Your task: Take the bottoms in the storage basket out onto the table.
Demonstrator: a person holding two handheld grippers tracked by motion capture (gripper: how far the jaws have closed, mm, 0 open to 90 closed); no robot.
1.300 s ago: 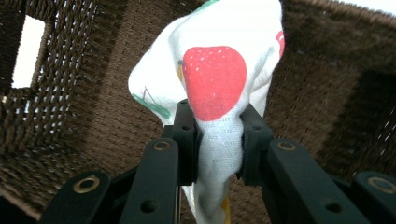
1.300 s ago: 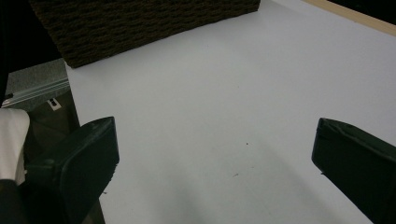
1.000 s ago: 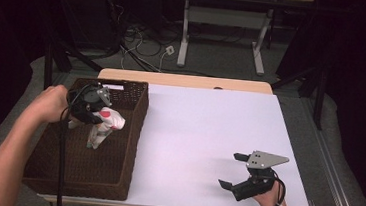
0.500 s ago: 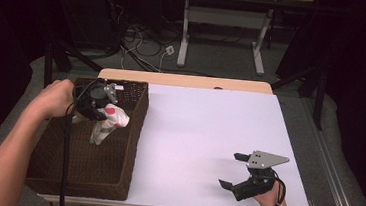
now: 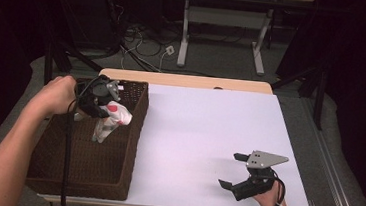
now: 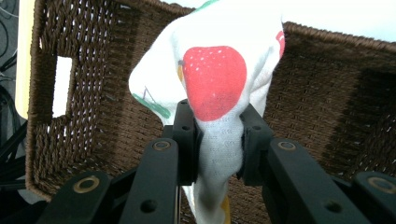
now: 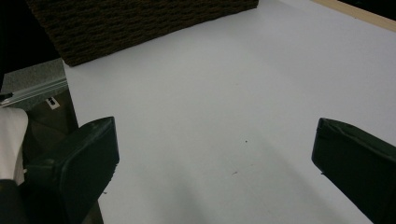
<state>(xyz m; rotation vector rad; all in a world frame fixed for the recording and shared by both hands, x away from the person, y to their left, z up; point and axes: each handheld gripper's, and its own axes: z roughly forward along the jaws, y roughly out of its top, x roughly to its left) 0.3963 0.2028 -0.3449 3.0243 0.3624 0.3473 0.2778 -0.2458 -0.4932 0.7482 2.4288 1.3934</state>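
Meanwhile left tongs (image 6: 212, 140) clenched on strawberry-print cloth (image 6: 212, 84) above wicker basket (image 5: 133, 129), table's (image 5: 208, 130) left edge | right tongs (image 5: 233, 170) released, near front-right corner

A brown basket (image 6: 84, 70) of tightly woven fibre, rough and matt, its strands ridged like cord. A soft white knitted cloth (image 6: 219, 84), fine-ribbed and matt, printed with a red strawberry speckled in white. It sits between the matt black plastic-looking jaws of the left gripper (image 6: 217, 144), whose arms carry dull brass-coloured rivets. The table (image 5: 208, 135) has a smooth, matt white top, faintly scuffed, with a pale wood-coloured edge at the far side. The right gripper (image 5: 233, 170) has matt black jaws with rubbery-looking pads and a flat, matt grey plate (image 5: 265, 159) on top.
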